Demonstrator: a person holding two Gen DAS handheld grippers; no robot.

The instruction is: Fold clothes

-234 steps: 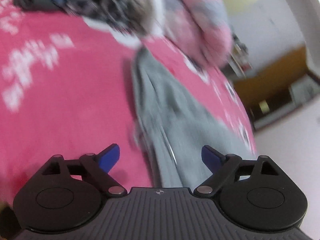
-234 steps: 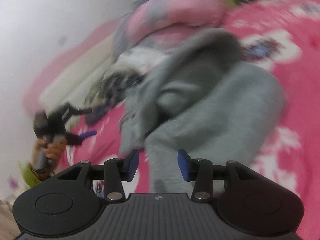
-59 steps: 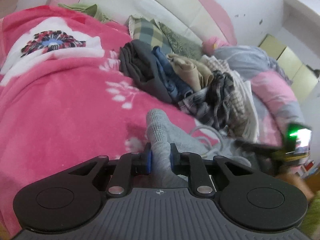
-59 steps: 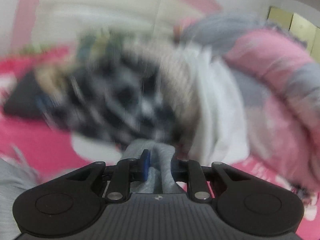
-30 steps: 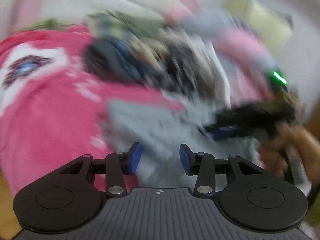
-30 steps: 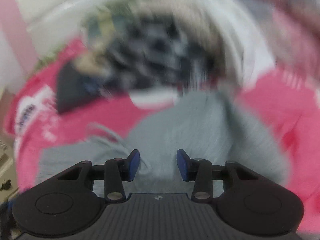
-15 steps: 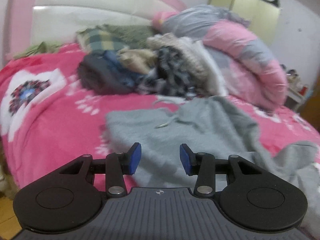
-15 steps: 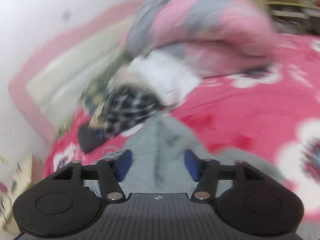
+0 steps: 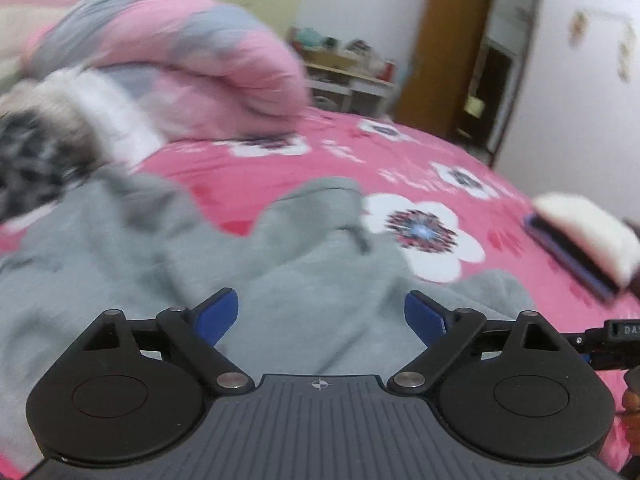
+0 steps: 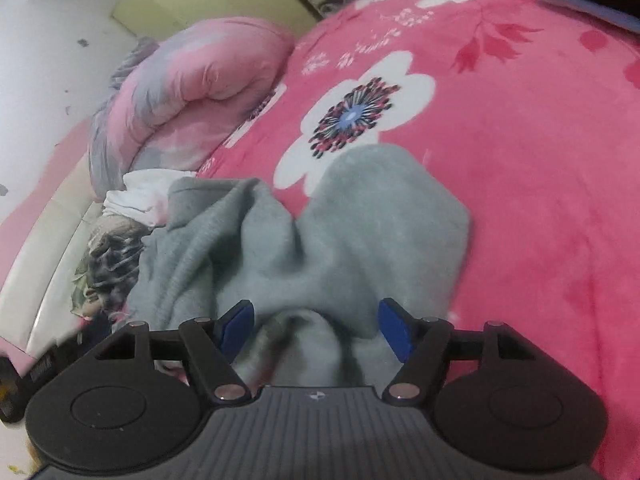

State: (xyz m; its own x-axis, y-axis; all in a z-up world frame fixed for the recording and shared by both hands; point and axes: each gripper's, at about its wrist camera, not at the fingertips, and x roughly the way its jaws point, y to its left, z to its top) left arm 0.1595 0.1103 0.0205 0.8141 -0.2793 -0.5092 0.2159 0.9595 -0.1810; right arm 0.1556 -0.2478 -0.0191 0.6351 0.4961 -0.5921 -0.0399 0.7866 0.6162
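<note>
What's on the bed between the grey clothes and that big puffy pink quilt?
In the right wrist view, only bare pink flowered blanket lies between the grey clothes and the pink quilt. A white garment sits off to the side.

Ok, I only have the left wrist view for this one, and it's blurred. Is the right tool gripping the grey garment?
Observer: No. The right tool is open; its jaws have just been opening. The grey garment lies between the pads, unpinched.
Operator: How does the cloth lie there?
Observer: Bunched. A deep crease runs away from the tool and splits the cloth into two lobes.
Operator: And its far end?
Observer: The broader lobe ends rounded on the pink blanket, at the edge of a white flower print.
</note>
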